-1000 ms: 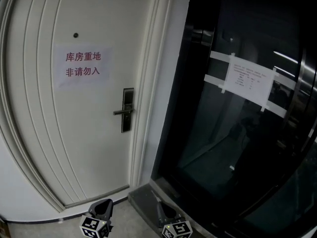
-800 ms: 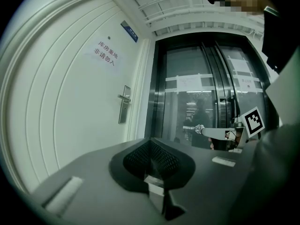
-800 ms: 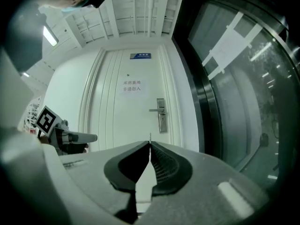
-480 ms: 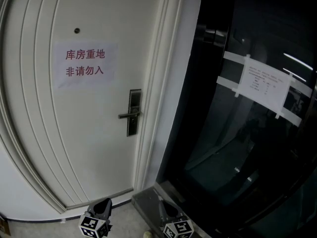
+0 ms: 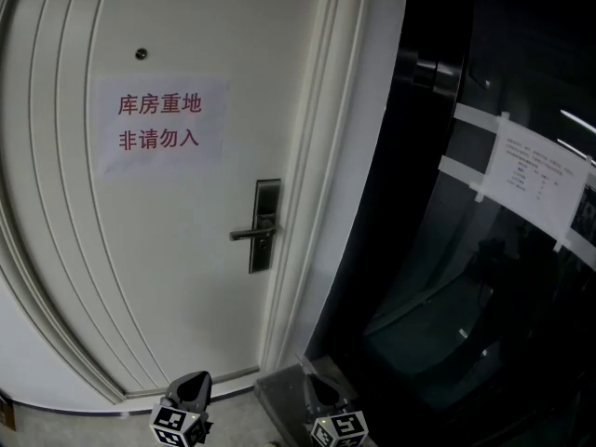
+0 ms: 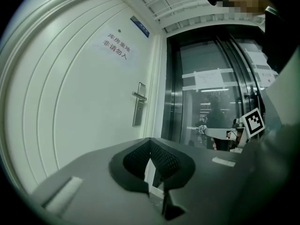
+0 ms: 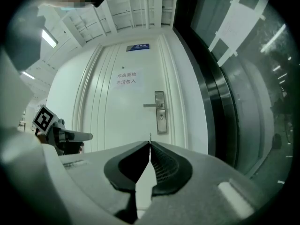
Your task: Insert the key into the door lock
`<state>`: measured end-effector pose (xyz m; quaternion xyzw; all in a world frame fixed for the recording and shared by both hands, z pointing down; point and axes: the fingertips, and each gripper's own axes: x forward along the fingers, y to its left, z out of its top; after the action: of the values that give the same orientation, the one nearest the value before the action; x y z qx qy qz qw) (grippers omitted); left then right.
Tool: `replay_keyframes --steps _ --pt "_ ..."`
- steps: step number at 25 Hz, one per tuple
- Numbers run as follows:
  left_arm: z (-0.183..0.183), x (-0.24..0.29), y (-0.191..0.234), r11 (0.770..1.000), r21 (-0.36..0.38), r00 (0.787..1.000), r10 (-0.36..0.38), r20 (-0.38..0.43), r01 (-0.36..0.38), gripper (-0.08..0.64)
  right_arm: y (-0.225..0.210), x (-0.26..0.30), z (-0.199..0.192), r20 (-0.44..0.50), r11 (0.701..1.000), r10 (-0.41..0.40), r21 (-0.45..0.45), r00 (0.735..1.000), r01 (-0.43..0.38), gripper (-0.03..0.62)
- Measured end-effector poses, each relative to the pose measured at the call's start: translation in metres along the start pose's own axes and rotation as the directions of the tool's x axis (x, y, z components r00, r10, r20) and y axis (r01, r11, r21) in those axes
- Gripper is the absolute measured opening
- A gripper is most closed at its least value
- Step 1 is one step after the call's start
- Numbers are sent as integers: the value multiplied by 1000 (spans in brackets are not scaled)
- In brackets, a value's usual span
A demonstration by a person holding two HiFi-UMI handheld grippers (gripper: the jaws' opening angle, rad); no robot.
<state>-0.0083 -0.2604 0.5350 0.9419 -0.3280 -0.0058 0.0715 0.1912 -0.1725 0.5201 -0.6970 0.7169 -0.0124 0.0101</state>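
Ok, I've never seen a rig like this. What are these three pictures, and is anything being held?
No robot here: a person carries a two-jaw gripper in each hand. The head view comes from a camera on the person's head, looking down at a white door with a paper sign and a lever lock; a dark glass door stands to its right. The other two pictures come from cameras riding on the grippers, looking along their jaws. The left gripper is shut and empty. The right gripper is shut on the key, of which only a thin metal tip shows, aimed toward the lock but not yet near it.
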Motion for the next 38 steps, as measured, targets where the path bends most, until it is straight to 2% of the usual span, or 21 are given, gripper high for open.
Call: replay_keyframes --steps 5,9,15,19,27,30,34,36,38 --pt "6 23 14 998 -7 998 55 9 -55 3 -19 37 3 -4 999 45 8 999 -45 11" --pt "5 33 26 995 -9 995 100 2 -100 3 -30 66 0 -3 997 77 -21 997 -77 11" --pt "8 42 39 988 -11 988 154 0 -154 3 -45 111 -1 -14 983 118 -139 993 -119 11" --pt "9 43 48 980 -12 980 198 4 -198 3 -50 136 14 3 967 150 -209 989 -146 11" --pt "0 46 65 957 -10 957 291 22 -290 3 -76 190 61 74 923 178 -357 981 -141 11" --pt "-1 48 67 948 -18 948 317 29 -317 3 -80 213 71 79 883 193 -448 978 -138 11" --pt "6 50 66 941 -20 940 339 43 -338 3 -75 238 78 72 809 217 -571 974 -138 11" --pt "11 50 64 938 -24 937 347 47 -347 3 -72 248 81 70 762 221 -635 973 -128 11" --pt "11 49 64 932 -30 931 361 49 -360 3 -69 259 81 63 693 206 -714 977 -100 11"
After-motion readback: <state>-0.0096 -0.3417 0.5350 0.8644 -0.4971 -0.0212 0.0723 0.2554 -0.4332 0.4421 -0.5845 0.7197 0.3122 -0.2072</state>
